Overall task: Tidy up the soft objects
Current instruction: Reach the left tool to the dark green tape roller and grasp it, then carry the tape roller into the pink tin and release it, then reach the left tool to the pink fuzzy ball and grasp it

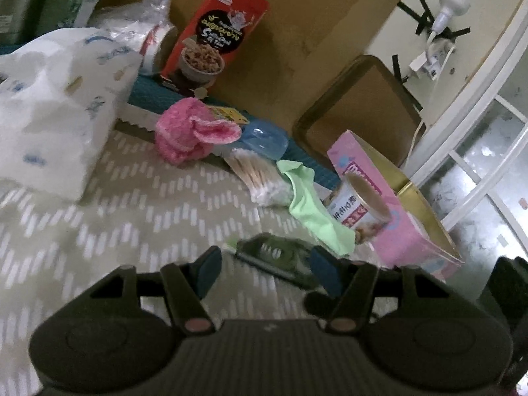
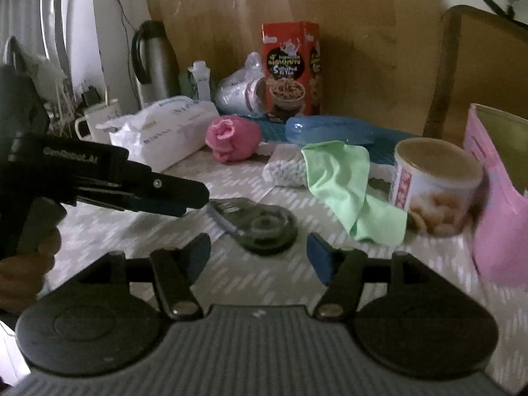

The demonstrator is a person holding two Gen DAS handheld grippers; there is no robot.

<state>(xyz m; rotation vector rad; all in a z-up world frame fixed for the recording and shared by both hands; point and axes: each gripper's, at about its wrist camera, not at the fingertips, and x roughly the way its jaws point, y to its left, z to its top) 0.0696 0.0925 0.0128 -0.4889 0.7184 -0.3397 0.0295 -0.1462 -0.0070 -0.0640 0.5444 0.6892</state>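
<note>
A pink fluffy cloth point(image 1: 184, 135) point(image 2: 234, 138) lies balled at the back of the patterned bedspread point(image 1: 132, 217). A light green cloth point(image 1: 310, 204) point(image 2: 346, 184) is crumpled beside a bag of cotton swabs point(image 1: 257, 178) point(image 2: 287, 171). A dark tape dispenser point(image 1: 277, 257) point(image 2: 260, 227) lies flat just beyond both grippers' tips. My left gripper point(image 1: 267, 270) point(image 2: 194, 199) is open and holds nothing. My right gripper point(image 2: 259, 259) is open and empty too, a little short of the dispenser and left of the green cloth.
A white tissue pack in plastic point(image 1: 49, 105) point(image 2: 165, 132) sits left. A red cereal box point(image 1: 214, 33) point(image 2: 290, 69), a blue case point(image 2: 330, 130), a can point(image 1: 359, 204) point(image 2: 435, 188) and a pink box point(image 1: 396, 217) point(image 2: 498, 204) crowd the back and right. A hand point(image 2: 26, 264) holds the left gripper.
</note>
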